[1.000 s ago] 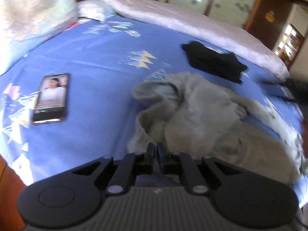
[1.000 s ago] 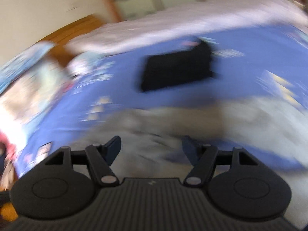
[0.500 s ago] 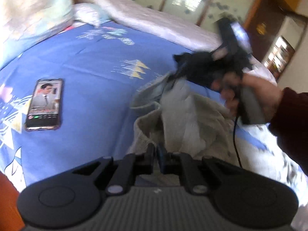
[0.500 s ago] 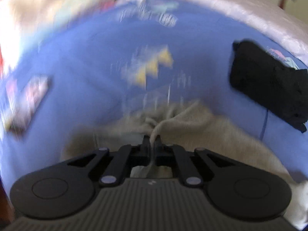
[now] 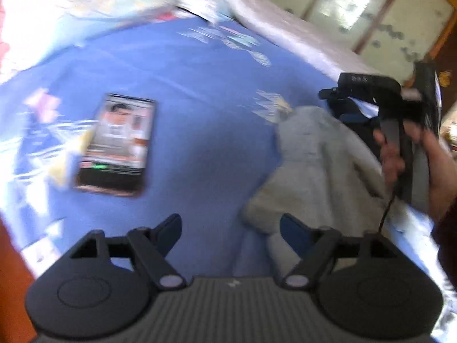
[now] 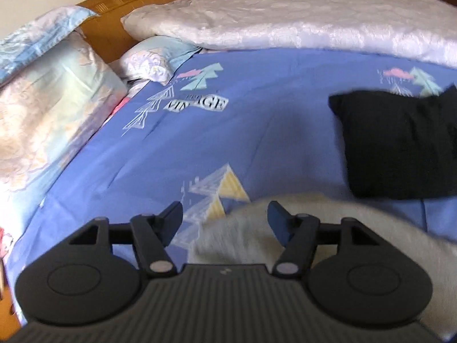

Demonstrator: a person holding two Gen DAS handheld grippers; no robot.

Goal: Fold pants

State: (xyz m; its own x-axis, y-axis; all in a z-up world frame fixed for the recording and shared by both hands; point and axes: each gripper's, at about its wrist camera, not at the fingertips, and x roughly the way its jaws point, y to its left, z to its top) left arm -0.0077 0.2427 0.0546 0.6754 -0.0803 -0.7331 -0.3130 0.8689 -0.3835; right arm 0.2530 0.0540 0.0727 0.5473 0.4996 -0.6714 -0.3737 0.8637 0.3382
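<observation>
The grey pants (image 5: 322,165) lie bunched on the blue bed sheet (image 5: 200,108), to the right in the left wrist view. In the right wrist view the pants (image 6: 251,228) show as a pale blurred edge under and between my right fingers. My left gripper (image 5: 230,230) is open and empty, just left of the pants' near edge. My right gripper (image 6: 225,218) is open above the pants' edge; in the left wrist view it (image 5: 380,94) is held in a hand over the pants' far end.
A phone (image 5: 117,143) with a lit screen lies on the sheet at the left. A folded black garment (image 6: 400,143) lies at the right. Pillows (image 6: 48,100) and a wooden headboard (image 6: 134,8) are at the left, a white quilt (image 6: 300,20) along the far side.
Both grippers were shut on the grey pants half a second ago; both have opened and let go. The left view has swung left, and the pants have dropped flatter.
</observation>
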